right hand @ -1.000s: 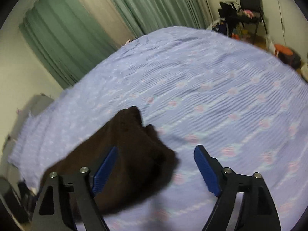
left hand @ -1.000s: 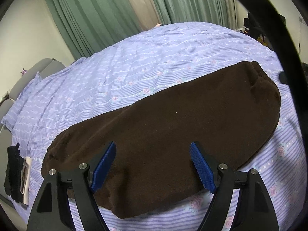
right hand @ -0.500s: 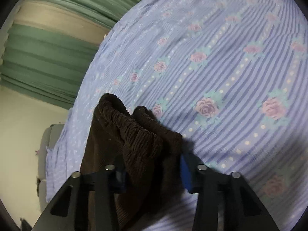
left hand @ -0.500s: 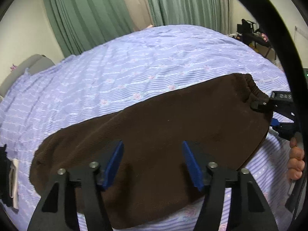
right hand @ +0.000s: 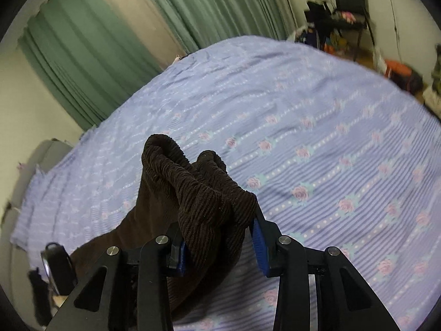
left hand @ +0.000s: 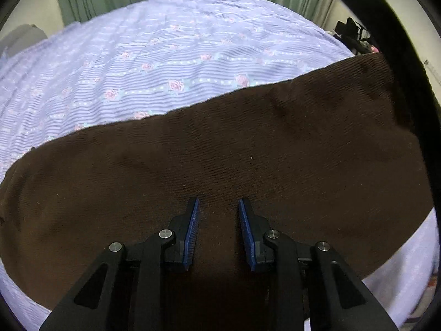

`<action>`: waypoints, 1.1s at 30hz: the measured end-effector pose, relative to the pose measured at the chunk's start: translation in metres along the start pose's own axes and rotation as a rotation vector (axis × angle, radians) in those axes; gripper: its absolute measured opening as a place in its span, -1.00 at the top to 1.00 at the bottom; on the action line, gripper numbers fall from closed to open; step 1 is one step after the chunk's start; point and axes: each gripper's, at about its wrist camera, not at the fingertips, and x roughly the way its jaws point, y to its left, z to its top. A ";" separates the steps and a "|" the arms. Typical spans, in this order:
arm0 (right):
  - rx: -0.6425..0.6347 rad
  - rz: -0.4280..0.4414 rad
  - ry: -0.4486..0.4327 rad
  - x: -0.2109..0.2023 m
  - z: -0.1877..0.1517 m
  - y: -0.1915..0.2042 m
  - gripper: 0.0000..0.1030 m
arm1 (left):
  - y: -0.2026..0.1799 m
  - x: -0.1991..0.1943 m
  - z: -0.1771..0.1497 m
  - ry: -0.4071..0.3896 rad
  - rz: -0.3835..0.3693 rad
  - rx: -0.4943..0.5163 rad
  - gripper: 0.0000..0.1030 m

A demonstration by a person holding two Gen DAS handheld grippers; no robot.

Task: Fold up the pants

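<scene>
We are working with the pants lying lengthwise across the bed, apparently already doubled leg on leg, since they are showing as one long brown band. Our right tool is gripping the bunched ribbed end of the pants, which looks like the waistband; its fingers are pressed in on the cloth, and the bunch is standing up ahead of and above its tips, with the rest of the fabric trailing down and back to its left. Our left tool is sitting low over the middle of the pants, its fingers narrowed to a small gap with brown fabric directly beneath and between them; we cannot tell whether it is actually pinching any cloth. We are judging the lengthwise fold done and the crosswise fold only starting: the lifted end is not yet laid over the far end, and flattening the stack is still ahead of us.
</scene>
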 end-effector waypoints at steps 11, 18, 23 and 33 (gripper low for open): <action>-0.233 -0.127 -0.138 -0.061 -0.007 0.141 0.25 | 0.117 -0.159 -0.004 -0.222 0.038 -0.117 0.10; -0.408 -0.088 -0.148 -0.060 -0.047 0.261 0.25 | 0.210 -0.190 -0.040 -0.219 0.103 -0.163 0.10; -0.528 -0.074 -0.116 -0.041 -0.084 0.331 0.25 | 0.265 -0.197 -0.066 -0.217 0.111 -0.208 0.10; -0.734 -0.026 0.042 0.025 -0.189 0.406 0.19 | 0.323 -0.181 -0.114 -0.172 0.188 -0.282 0.10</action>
